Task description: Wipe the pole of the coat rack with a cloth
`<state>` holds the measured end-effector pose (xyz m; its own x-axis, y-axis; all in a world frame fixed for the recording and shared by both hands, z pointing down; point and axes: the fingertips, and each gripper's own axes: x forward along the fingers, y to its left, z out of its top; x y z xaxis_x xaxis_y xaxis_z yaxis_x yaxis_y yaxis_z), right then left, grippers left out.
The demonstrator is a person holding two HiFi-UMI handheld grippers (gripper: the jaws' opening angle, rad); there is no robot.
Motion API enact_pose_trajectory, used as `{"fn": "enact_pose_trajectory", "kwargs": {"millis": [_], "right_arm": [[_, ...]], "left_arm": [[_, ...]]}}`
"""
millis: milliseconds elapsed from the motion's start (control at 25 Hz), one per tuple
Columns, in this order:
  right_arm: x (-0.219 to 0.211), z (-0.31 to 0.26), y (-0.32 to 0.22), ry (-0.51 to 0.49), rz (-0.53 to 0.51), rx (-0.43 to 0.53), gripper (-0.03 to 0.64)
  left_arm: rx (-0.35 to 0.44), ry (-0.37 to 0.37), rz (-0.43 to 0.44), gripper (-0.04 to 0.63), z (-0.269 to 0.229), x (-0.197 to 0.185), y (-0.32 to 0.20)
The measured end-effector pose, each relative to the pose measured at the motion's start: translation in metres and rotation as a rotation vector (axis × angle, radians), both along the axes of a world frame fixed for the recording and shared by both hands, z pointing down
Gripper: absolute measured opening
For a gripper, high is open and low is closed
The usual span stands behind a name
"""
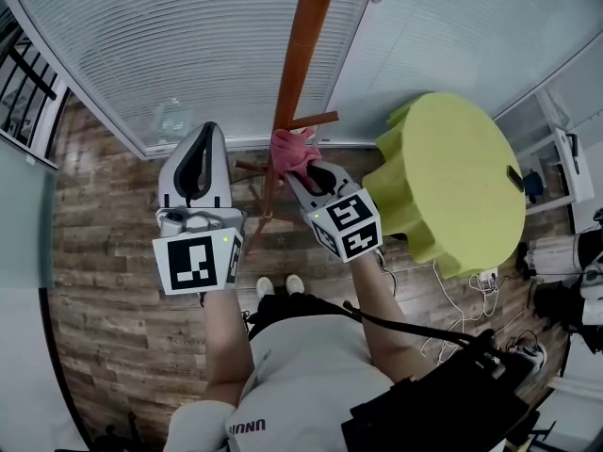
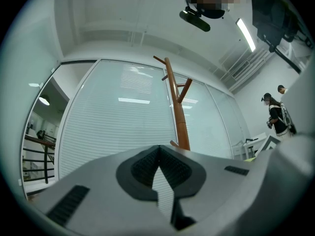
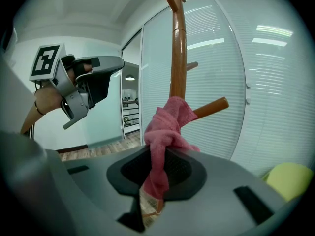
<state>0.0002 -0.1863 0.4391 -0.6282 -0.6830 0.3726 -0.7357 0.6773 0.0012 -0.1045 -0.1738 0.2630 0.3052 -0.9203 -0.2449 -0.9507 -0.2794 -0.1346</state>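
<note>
- Tongs, two in all. The right tongs (image 3: 158, 161) are clamped on the one pink cloth (image 3: 166, 124). A fold is pinched between the pads, and the rest is bunched above the tips.
- The left tongs (image 2: 158, 150) are closed, tips meeting, with nothing between them. Only the blinds show through the slit lower down.
- The cloth sits against the pole (image 1: 290, 73) of the single coat rack, just under a side peg in the head view.
- Four pegs (image 2: 183, 90) can be counted on the pole in the left gripper view. The right gripper view also shows four.
- The left tongs are held upright to the left of the pole, apart from it. The pole stands between the two tongs.
- To the right there is one yellow-green round table (image 1: 452, 172). Its scalloped side comes close to the right tongs' marker cube; whether they touch cannot be told.
- A glass wall with blinds (image 1: 160, 55) runs just behind the rack, and the rack's legs are near its bottom rail.
- Wooden floor (image 1: 104, 281) stretches wide to the left of the left tongs, as far as a dark railing (image 1: 24, 83).
- Two white shoes (image 1: 279, 286) stand on the floor below and between the tongs.
- Cables (image 1: 476, 295) lie on the floor by the table's near edge.
</note>
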Motion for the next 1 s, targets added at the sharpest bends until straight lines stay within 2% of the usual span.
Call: {"fn": "enact_pose_trajectory", "kwargs": {"millis": [800,1000], "right_arm": [[0.001,-0.016,0.017,-0.038,-0.058,-0.002,0.074],[0.003,-0.027,0.02,-0.017,-0.072,0.027,0.074]], "left_arm": [[0.005,0.001,0.015,0.012,-0.001,0.01,0.004],[0.007,0.001,0.012,0.013,-0.001,0.01,0.004]]}}
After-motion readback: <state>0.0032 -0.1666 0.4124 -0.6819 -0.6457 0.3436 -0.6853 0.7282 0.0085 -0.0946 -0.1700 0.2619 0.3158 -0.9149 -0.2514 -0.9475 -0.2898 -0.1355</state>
